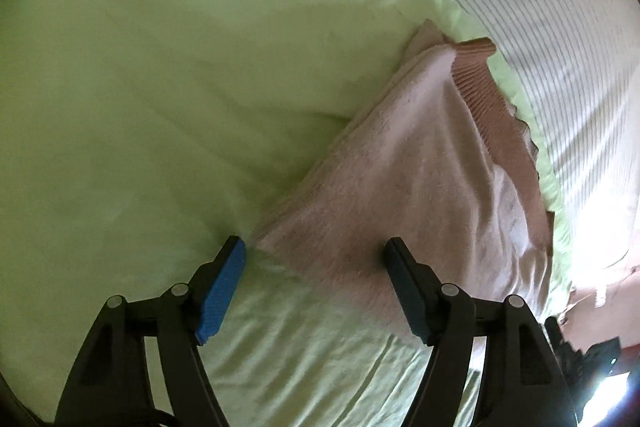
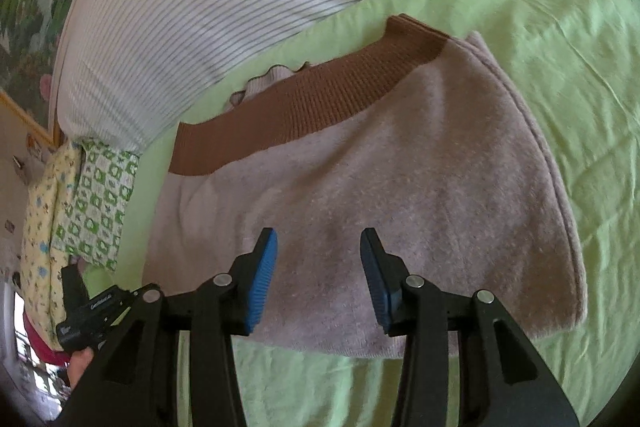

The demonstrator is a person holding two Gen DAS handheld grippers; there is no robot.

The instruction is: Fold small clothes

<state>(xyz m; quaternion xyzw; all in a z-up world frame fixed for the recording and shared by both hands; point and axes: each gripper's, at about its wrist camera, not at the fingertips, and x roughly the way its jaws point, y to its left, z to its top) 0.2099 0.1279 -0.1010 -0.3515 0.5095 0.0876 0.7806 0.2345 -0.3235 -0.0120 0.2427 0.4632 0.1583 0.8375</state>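
Observation:
A small pale pink fleece garment (image 2: 380, 195) with a brown ribbed band (image 2: 304, 107) lies folded flat on the green bedsheet (image 2: 560, 67). It also shows in the left wrist view (image 1: 408, 187), with its ribbed band (image 1: 492, 107) on the far right side. My right gripper (image 2: 319, 247) is open and empty, its fingers over the garment's near part. My left gripper (image 1: 316, 247) is open and empty, spread wide at the garment's near left corner.
A white striped blanket (image 2: 208, 7) lies along the bed beyond the garment and shows in the left wrist view (image 1: 540, 7). Patterned folded clothes (image 2: 88, 195) sit at the left. The other gripper's body (image 2: 92, 311) shows at lower left.

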